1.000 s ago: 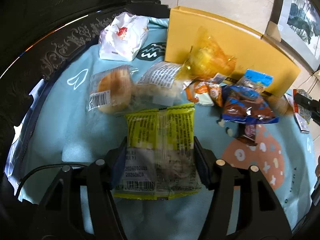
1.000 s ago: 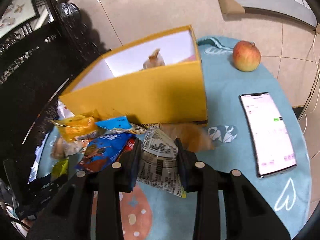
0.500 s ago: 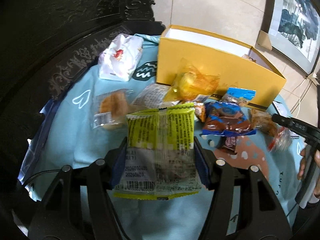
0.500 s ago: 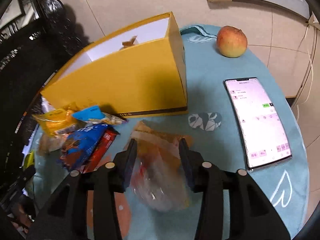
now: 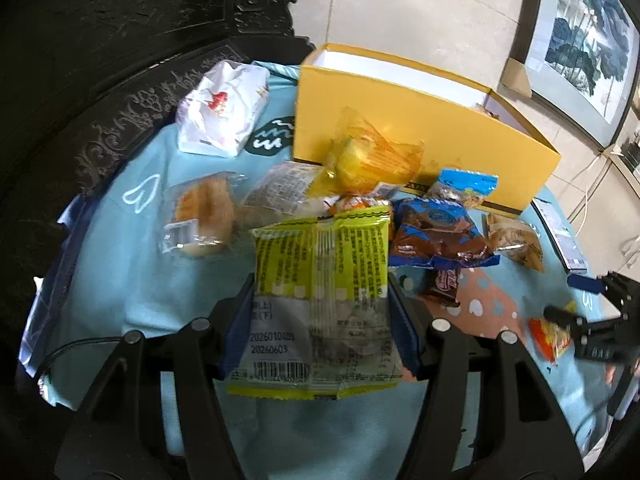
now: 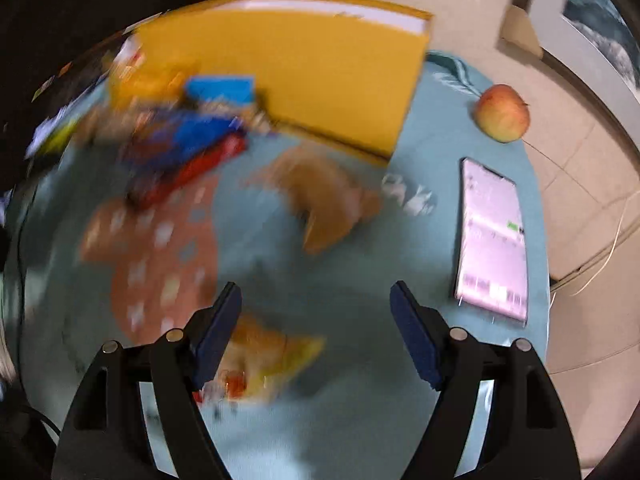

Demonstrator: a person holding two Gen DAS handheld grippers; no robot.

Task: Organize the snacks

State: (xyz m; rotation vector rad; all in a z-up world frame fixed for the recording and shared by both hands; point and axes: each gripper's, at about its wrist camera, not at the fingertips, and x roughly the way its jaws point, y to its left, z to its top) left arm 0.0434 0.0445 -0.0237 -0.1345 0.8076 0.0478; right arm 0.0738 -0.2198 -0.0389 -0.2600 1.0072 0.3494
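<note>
My left gripper (image 5: 320, 308) is shut on a yellow-green snack packet (image 5: 320, 300) and holds it above the light blue tablecloth (image 5: 132, 272). Beyond it lie a bun in clear wrap (image 5: 204, 216), a yellow wrapped snack (image 5: 368, 160), a blue chocolate packet (image 5: 436, 236) and a white packet (image 5: 224, 112), in front of the open yellow box (image 5: 420, 132). My right gripper (image 6: 316, 312) is open and empty; a red-yellow clear packet (image 6: 260, 364) lies on the cloth just below its left finger. The right wrist view is blurred. The yellow box (image 6: 304, 68) stands behind.
A phone (image 6: 496, 240) lies on the right of the table and an apple (image 6: 504, 112) beyond it. A brown bread packet (image 6: 324, 204) lies near the box corner. Dark carved furniture (image 5: 120, 40) borders the table on the left. The right gripper shows at the left wrist view's right edge (image 5: 592, 332).
My right gripper has opened and let go of the clear red-yellow packet, which now lies on the cloth; it has pulled back and swung. The left gripper has lifted its packet a little higher.
</note>
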